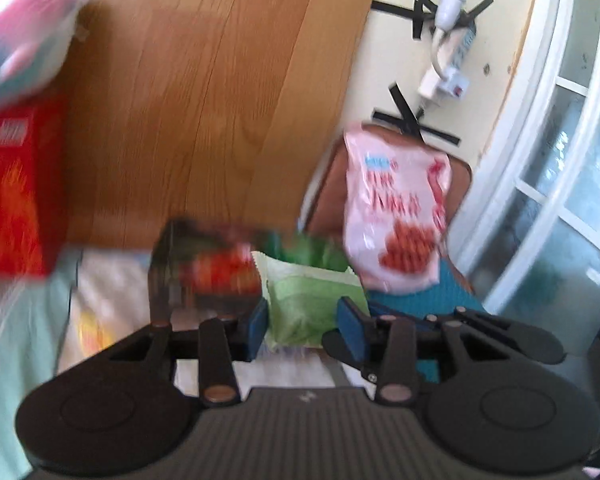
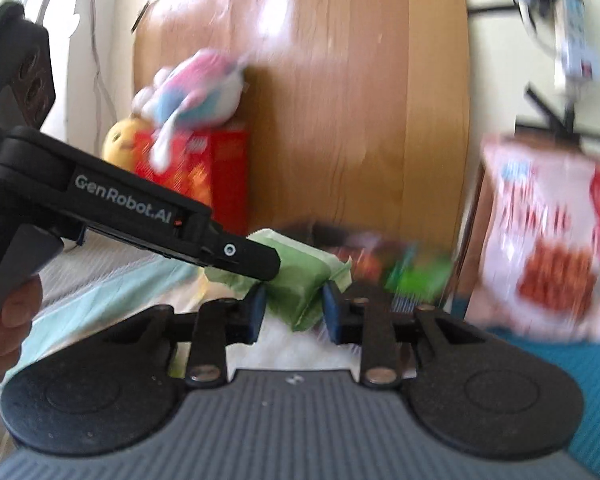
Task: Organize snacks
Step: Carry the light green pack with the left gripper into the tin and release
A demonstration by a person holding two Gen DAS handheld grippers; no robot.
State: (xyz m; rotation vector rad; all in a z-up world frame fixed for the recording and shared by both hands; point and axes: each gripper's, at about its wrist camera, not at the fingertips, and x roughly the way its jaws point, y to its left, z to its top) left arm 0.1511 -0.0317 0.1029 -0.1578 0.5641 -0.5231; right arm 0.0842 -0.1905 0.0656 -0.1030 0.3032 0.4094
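Behind everything stands the tall wooden headboard (image 2: 340, 100); against it leans the red cardboard snack box (image 2: 204, 168). We seem mid-handover: our left gripper (image 1: 302, 320) and right gripper (image 2: 294, 308) both pinch the soft pale-green snack packet (image 2: 296, 280). Next, one should probably release.

Free room and obstacles. Both tongs crowd one spot: the left tongs (image 2: 260, 268) reach in from the left onto the green pack (image 2: 300, 284), which also fills the gap of the right tongs (image 2: 294, 310). Just behind the pack, a dark box (image 1: 204, 264) and a green bag (image 1: 312, 250) block the way forward. The headboard (image 2: 340, 100) closes the back. At left, a red box (image 2: 204, 168) stands against it with a plush toy (image 2: 196, 92) on top. At right, a pink bag (image 2: 548, 248) stands upright. The bed (image 2: 112, 280) lies open at left, below the left tongs.
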